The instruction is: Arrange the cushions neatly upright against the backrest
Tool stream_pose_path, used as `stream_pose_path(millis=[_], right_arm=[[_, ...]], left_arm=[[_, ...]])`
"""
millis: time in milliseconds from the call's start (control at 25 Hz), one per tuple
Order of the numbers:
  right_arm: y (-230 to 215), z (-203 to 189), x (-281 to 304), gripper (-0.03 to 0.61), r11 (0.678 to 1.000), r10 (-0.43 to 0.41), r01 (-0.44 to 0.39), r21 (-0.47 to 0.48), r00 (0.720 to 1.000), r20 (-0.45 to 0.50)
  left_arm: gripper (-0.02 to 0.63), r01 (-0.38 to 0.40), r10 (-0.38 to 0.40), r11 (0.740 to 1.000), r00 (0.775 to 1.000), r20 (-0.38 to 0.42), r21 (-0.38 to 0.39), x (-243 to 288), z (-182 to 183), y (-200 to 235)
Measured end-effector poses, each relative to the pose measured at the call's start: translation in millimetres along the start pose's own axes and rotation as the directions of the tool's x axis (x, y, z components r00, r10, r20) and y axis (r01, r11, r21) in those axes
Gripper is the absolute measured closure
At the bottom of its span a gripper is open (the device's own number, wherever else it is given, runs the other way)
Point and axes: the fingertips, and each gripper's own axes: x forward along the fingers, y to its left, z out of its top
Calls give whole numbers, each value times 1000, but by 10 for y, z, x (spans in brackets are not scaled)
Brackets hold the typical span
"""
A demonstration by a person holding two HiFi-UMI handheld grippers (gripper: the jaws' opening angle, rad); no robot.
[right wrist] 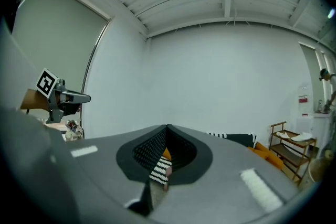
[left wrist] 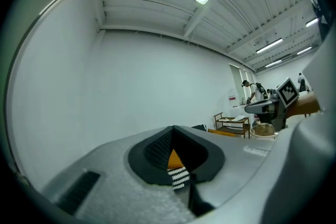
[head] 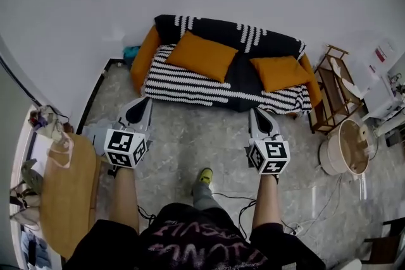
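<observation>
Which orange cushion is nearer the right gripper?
The smaller cushion at the right end of the sofa, just beyond the right gripper; the larger cushion lies left of centre.

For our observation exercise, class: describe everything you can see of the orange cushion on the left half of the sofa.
The left cushion is plain orange, roughly square and plump, and looks like soft fabric with no print. It sits askew on the striped seat, turned diagonally, with its upper edge meeting the black backrest. From this steep angle, how upright it stands cannot be told. Only the sofa touches it.

The left cushion (head: 202, 55) and right cushion (head: 278, 71) lie on the sofa (head: 190, 82). A rack (head: 330, 88) stands just right of it, seemingly apart.
</observation>
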Motion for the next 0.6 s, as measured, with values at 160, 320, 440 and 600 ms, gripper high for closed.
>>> stream_pose_path(millis=[160, 320, 440, 600], right_arm=[[-318, 4, 434, 565, 1000, -21, 21, 21, 1000, -2], [-555, -124, 892, 565, 999, -16, 17, 34, 1000, -25], [-695, -273, 1222, 565, 999, 1, 1, 46, 999, -47], [-1030, -334, 1642, 565, 997, -6, 9, 79, 999, -37]], left_arm=[[606, -17, 17, 999, 1000, -10, -36, 454, -73, 185], [606, -23, 21, 999, 999, -40, -49, 903, -239, 300], [606, -27, 24, 998, 997, -73, -49, 1227, -376, 376], [606, -30, 26, 999, 995, -98, -39, 1761, -407, 450]])
